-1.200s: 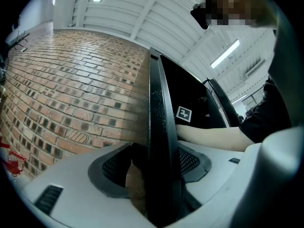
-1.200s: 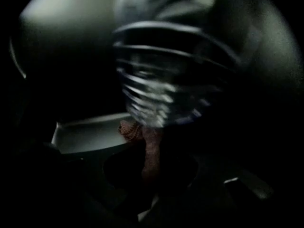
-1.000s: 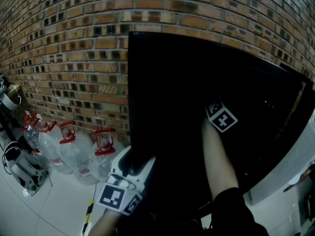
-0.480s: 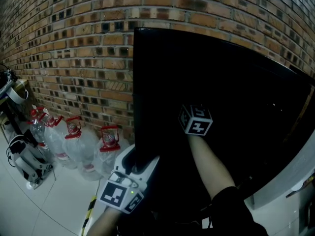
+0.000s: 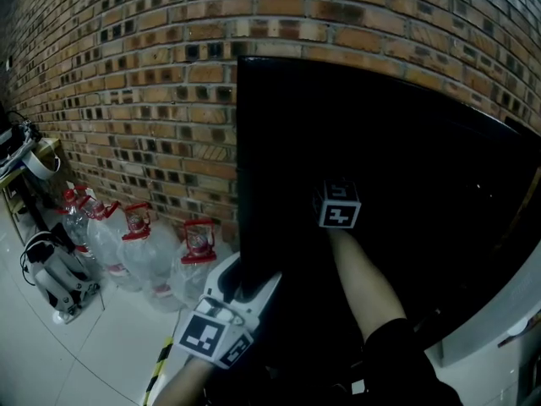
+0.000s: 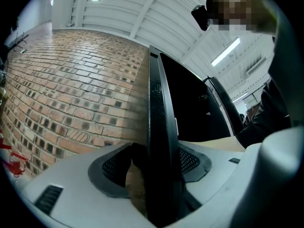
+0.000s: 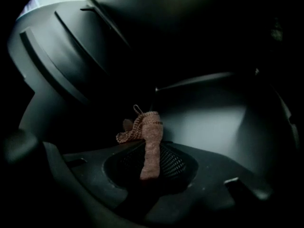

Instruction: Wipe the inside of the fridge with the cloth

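Observation:
A black fridge [image 5: 397,134] stands against a brick wall, its inside very dark. My left gripper [image 5: 246,282] sits at the lower left, its jaws clamped on either side of the thin black door edge [image 6: 159,103]; in the left gripper view the left gripper [image 6: 159,177] has a pad pressed on each face of the panel. My right gripper [image 5: 339,200] reaches deep into the fridge, only its marker cube showing. In the right gripper view the right gripper [image 7: 151,152] is shut on a brown knitted cloth [image 7: 152,132], which sticks up in front of a pale grey inner wall [image 7: 209,118].
A brick wall [image 5: 127,74] runs behind and left of the fridge. Several clear water bottles with red caps [image 5: 144,248] stand on the white floor at its foot. A black-and-white device [image 5: 52,279] lies further left. Yellow-black tape [image 5: 155,369] marks the floor.
My right gripper has moved left inside the fridge with the cloth. The left gripper has stayed clamped on the door edge. The head view has shifted a little.

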